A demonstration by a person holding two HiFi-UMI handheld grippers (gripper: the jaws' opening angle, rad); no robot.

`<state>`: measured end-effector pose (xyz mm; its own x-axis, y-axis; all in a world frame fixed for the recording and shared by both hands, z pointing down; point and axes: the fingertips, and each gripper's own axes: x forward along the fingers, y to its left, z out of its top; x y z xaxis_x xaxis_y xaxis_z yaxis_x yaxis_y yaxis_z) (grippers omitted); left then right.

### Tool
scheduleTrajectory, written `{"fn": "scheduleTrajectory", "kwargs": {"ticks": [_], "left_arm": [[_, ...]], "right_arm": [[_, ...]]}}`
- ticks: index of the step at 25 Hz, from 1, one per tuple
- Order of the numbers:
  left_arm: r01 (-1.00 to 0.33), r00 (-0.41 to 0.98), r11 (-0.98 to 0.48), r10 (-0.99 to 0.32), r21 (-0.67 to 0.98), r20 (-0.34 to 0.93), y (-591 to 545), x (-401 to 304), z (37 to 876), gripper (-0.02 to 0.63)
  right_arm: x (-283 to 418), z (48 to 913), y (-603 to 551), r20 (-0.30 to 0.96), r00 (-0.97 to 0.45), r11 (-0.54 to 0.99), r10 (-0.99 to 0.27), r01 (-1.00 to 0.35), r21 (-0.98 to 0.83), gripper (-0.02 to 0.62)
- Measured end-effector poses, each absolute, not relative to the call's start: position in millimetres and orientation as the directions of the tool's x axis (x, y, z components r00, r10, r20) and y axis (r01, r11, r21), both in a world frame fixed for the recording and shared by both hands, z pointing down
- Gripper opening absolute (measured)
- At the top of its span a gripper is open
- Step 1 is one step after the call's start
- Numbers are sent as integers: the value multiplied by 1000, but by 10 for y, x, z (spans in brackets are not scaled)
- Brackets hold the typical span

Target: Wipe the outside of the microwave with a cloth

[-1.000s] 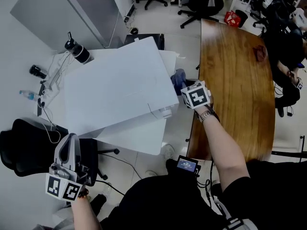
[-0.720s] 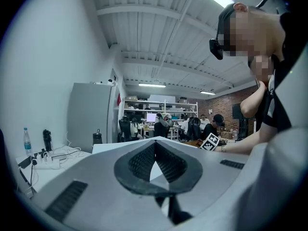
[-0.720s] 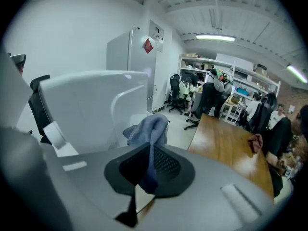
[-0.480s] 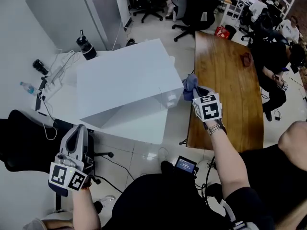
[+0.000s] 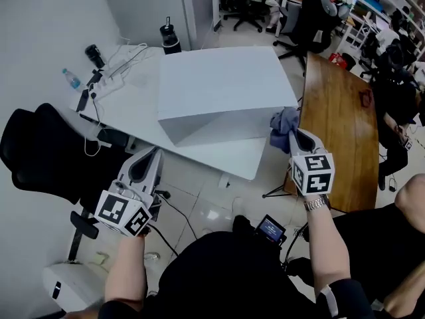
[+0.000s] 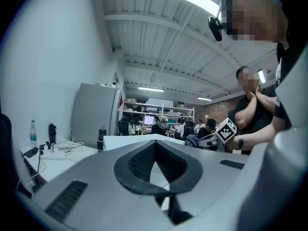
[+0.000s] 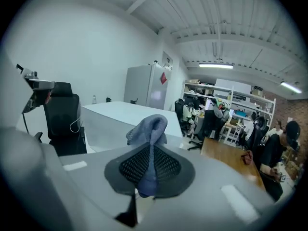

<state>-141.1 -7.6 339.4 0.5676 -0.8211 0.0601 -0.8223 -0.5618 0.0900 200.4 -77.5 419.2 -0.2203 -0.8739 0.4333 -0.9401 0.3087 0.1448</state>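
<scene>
The microwave (image 5: 219,88) looks like a plain white box on the white table (image 5: 229,157). My right gripper (image 5: 297,137) is shut on a blue-grey cloth (image 5: 284,126), which bunches up above the jaws just off the box's near right corner; whether it touches the box is unclear. In the right gripper view the cloth (image 7: 150,129) is pinched between the pads, with the microwave (image 7: 120,117) behind it. My left gripper (image 5: 149,158) is shut and empty, held level below the table's near edge. In the left gripper view its jaws meet, with the microwave (image 6: 130,139) beyond.
A long wooden table (image 5: 339,118) stands to the right. A black office chair (image 5: 40,151) is at the left. A dark flask (image 5: 169,38), a power strip with cables (image 5: 113,72) and a small water bottle (image 5: 70,78) sit on the white table's far side. People sit at desks behind.
The right gripper has come up with the cloth, moving from the microwave's right side to its near corner. The left gripper has shifted toward the table. The head view has swung round.
</scene>
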Motion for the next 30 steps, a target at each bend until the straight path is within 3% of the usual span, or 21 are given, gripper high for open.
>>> {"fn": "scheduleTrajectory", "kwargs": {"ticks": [9, 16, 23, 30], "left_arm": [[-868, 496, -492, -866, 71, 67, 406, -1950, 3398, 3], [-921, 388, -385, -918, 51, 80, 752, -2477, 3381, 4], [-961, 278, -275, -956, 39, 98, 1011, -2938, 3390, 3], [-974, 229, -227, -967, 30, 109, 1069, -3187, 3404, 3]], "right_arm": [[230, 4213, -488, 395, -509, 593, -765, -796, 124, 18], [-923, 4537, -486, 425, -639, 740, -642, -661, 123, 18], [-1538, 4856, -722, 471, -649, 776, -598, -616, 136, 18], [-1520, 5064, -1065, 497, -582, 720, -644, -681, 134, 18]]}}
